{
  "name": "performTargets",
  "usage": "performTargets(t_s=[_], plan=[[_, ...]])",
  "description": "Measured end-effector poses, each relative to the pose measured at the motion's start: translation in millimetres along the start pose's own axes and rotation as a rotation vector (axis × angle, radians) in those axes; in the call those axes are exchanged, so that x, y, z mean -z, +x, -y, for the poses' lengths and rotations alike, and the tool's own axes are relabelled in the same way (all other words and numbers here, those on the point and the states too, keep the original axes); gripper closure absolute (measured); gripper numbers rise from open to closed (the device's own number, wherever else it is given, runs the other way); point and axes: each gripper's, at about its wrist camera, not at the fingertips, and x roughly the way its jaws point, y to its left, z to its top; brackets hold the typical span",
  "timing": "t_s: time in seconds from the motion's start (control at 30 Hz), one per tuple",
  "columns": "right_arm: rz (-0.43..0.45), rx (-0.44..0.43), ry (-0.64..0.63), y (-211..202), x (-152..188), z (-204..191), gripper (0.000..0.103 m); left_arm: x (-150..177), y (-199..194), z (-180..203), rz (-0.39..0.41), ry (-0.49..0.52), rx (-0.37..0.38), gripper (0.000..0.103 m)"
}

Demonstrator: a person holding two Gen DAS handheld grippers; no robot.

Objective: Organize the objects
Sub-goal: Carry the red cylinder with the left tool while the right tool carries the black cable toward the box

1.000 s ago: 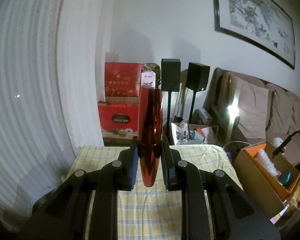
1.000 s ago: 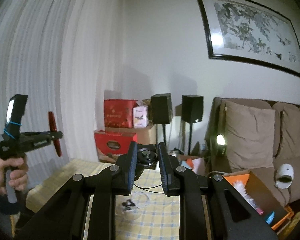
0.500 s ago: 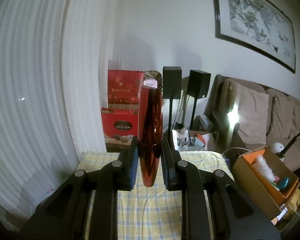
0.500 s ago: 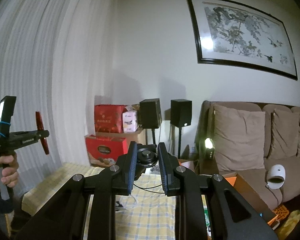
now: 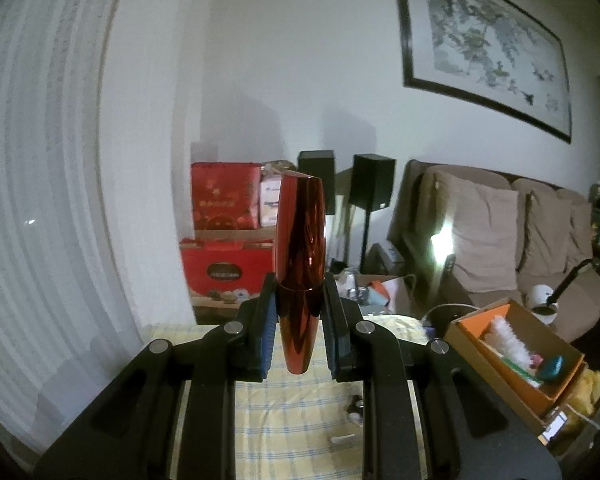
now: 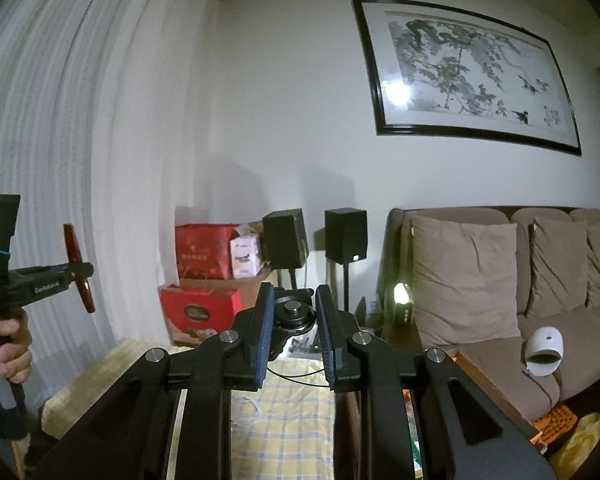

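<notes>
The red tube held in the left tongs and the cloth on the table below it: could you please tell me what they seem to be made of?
Red tube: glossy lacquered metal or plastic, judging by its mirror-like reflections; I cannot tell which. Cloth: soft woven fabric, matte, yellow-and-blue checked.

Glossy against matt

Mirror-glossy red tube [image 5: 300, 276]; matt black plastic left gripper [image 5: 300, 332]; soft checked tablecloth [image 5: 300, 412] lower centre; cardboard box [image 5: 512, 356] lower right.

Both wrist cameras ride high, facing the far wall over the yellow checked worktop [image 5: 300, 432], sharing speakers [image 6: 345, 235], sofa [image 5: 500, 240] and framed painting [image 6: 468, 76]; the right view catches the left gripper [image 6: 85, 274] at middle left.
</notes>
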Motion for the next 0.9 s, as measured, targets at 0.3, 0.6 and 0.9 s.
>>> performTargets(t_s=[0.3,0.6,0.9], plan=[[0.0,0.026,0.003,-5,-2,9,0.083,-1,-5,37,0.036,0.048,0.031,0.084],[0.004,0.059,0.01,-12,-3,18,0.083,-5,0,70,0.041,0.076,0.092,0.084],[0.017,0.118,0.031,-21,-7,40,0.083,-11,15,87,0.036,0.092,0.113,0.084]])
